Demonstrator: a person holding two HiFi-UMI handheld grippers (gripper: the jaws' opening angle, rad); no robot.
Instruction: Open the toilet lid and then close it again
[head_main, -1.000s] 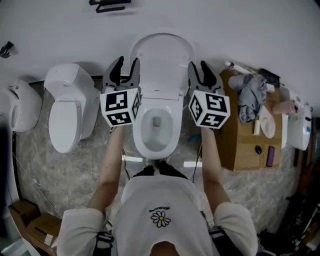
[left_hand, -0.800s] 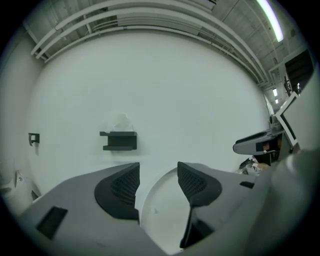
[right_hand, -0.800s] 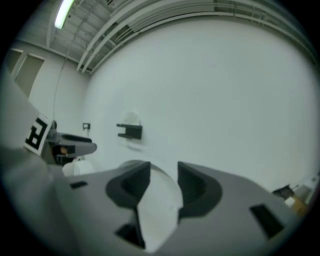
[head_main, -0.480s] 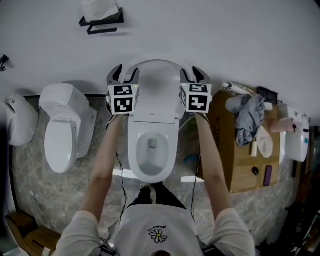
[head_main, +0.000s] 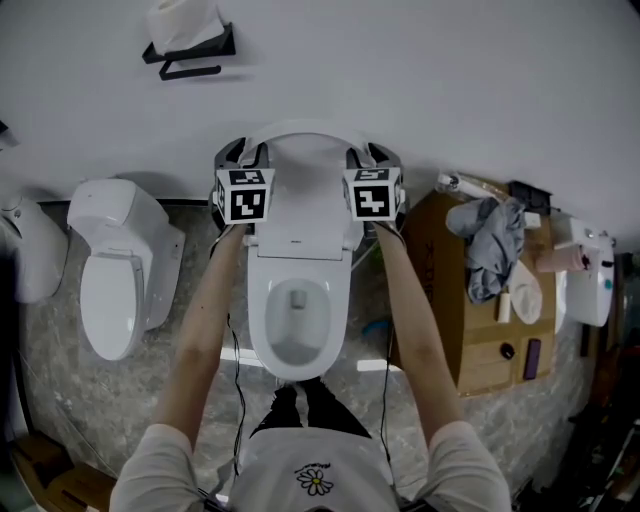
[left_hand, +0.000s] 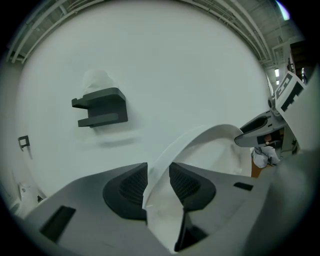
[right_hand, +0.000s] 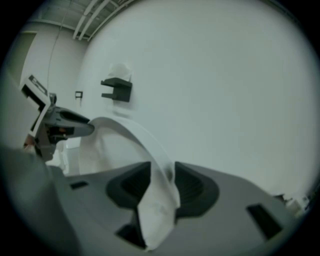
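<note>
white wall stands behind the toilet, whose lid is raised over it. left gripper fingers, just closing, clamp the lid's left edge; right gripper fingers, just widened, hold its right edge. another toilet stands well to the left.

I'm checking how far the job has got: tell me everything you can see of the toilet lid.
The toilet lid is white, smooth, plastic-looking, with a rounded top edge. It stands raised near the wall, bowl uncovered below. The left gripper, jaws just closing, pinches its left rim; the right gripper, jaws lately widened, pinches its right rim.
</note>
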